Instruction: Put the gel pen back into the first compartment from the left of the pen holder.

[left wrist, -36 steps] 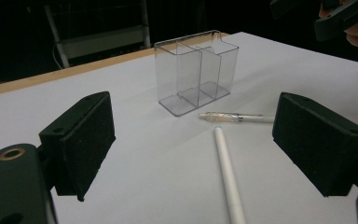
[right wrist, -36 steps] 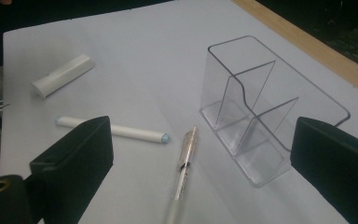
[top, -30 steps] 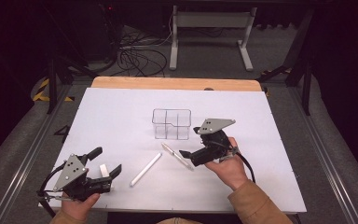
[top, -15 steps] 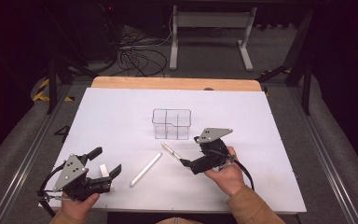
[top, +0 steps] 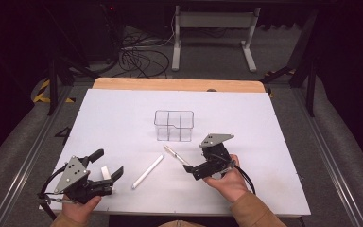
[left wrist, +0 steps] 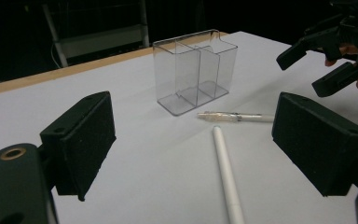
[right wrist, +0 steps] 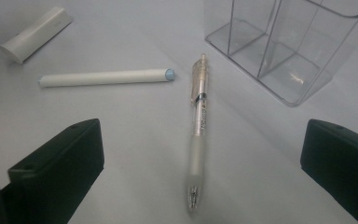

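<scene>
Both pairs of jaws stand wide apart and hold nothing. Nearest the person's edge of the table point(top: 123, 109), the left gripper point(top: 108, 166) sits low at the left corner, and a short white block point(top: 106, 173) lies on the sheet between its jaws as seen from above. The right gripper point(top: 187, 166) is a little farther in, toward the middle, its jaws pointing left at the clear pen point(top: 177, 155). In the right gripper view that pen point(right wrist: 199, 130) lies flat between the two black pads, its clear tip end near the camera and its other end reaching toward the organizer point(right wrist: 298, 46); neither pad touches it. Just to its left, a white pen point(top: 147, 171) lies at a slant, apart from the clear one; its blue end point(right wrist: 169, 73) comes close to the clear pen's barrel without meeting it. The left gripper view has the white pen point(left wrist: 226, 177) running away from the camera, the clear pen point(left wrist: 235, 117) lying crosswise past it. Beyond both stands the organizer point(top: 174, 126), a clear box with inner walls, upright, nothing in it. Behind the table, floor cables point(top: 137, 54) and a metal stand point(top: 212, 28).
</scene>
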The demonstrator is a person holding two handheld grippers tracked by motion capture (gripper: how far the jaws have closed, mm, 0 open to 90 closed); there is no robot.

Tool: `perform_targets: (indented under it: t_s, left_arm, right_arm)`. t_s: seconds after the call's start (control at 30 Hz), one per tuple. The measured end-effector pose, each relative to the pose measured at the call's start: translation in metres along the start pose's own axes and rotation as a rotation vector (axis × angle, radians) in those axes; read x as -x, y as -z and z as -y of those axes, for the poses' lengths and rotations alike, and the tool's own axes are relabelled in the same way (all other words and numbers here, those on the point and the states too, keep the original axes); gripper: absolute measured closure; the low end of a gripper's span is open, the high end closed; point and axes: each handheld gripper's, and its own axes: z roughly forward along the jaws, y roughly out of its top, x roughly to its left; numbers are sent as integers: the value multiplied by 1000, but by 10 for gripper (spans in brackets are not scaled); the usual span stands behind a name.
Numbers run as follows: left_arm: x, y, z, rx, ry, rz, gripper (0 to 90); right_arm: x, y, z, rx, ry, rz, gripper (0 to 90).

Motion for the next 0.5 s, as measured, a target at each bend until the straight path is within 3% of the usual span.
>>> perform_targets:
  t_s: [0.2, 0.5]
  left_arm:
    - [0, 0, 0, 1, -2, 1, 139]
    - [-1, 1, 0, 1, -4, -1, 140]
  right_arm:
    - [-6, -2, 0, -11, 12, 16, 56]
    - [-12, -8, 3, -58, 34, 54, 304]
